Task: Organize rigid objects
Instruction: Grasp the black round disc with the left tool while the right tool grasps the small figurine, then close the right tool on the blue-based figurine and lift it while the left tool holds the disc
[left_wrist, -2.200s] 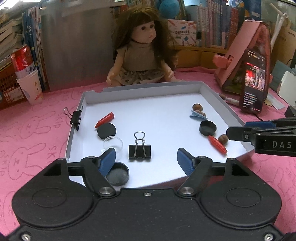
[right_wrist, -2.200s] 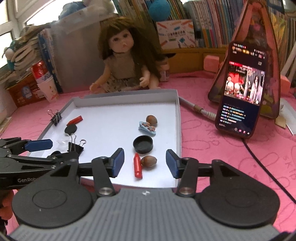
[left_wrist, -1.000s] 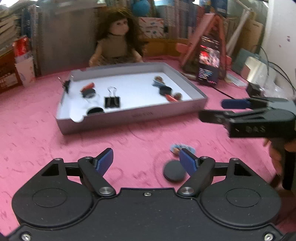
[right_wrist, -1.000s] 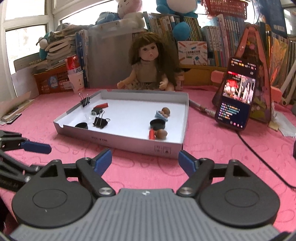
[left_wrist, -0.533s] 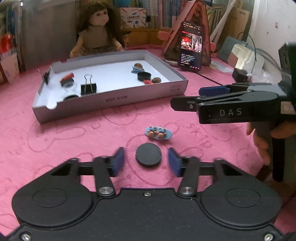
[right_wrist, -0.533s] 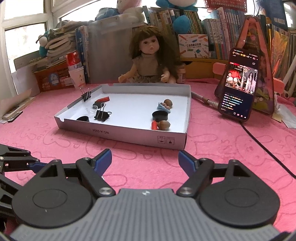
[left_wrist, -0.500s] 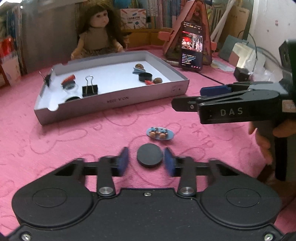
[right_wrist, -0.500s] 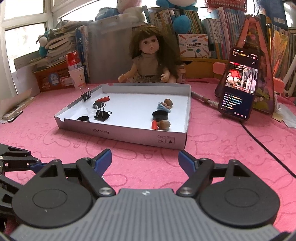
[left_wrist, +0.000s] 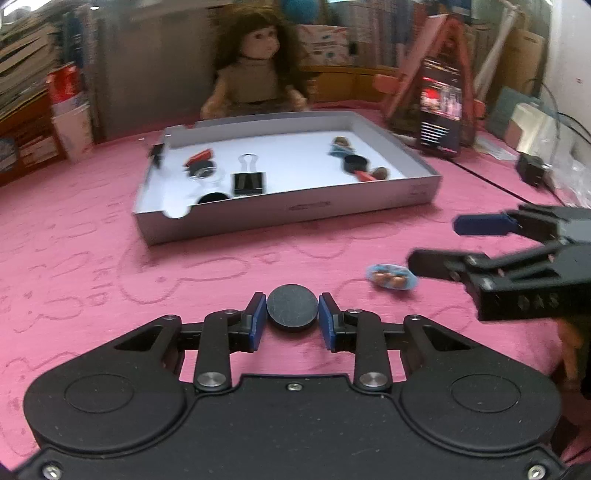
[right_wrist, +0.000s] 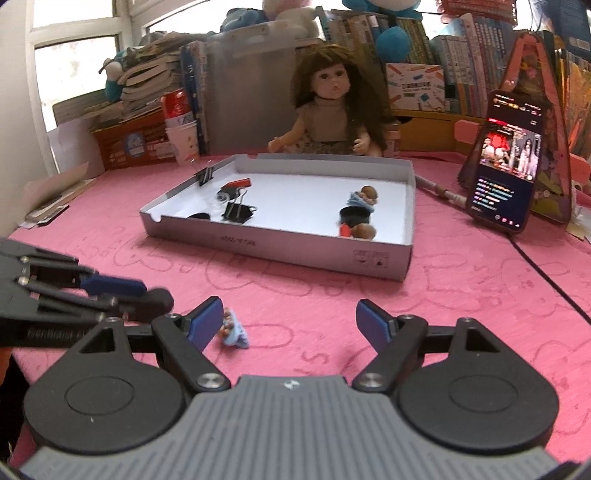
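Note:
A flat black round disc lies on the pink cloth, and my left gripper is shut on it, blue pads pressing both sides. Just right of it is a small blue clip with brown beads. My right gripper hovers open over the cloth with nothing between its fingers; the blue clip lies beside its left finger. The grey tray behind holds binder clips, red pieces, black caps and nuts. Each gripper shows in the other's view: right gripper, left gripper.
A doll sits behind the tray. A phone leans on a pink stand at the right, its cable running over the cloth. Books, a can and paper cups line the back left.
My left gripper has narrowed from wide open until its pads meet the black disc. The blue clip has come into the right wrist view beside the left finger.

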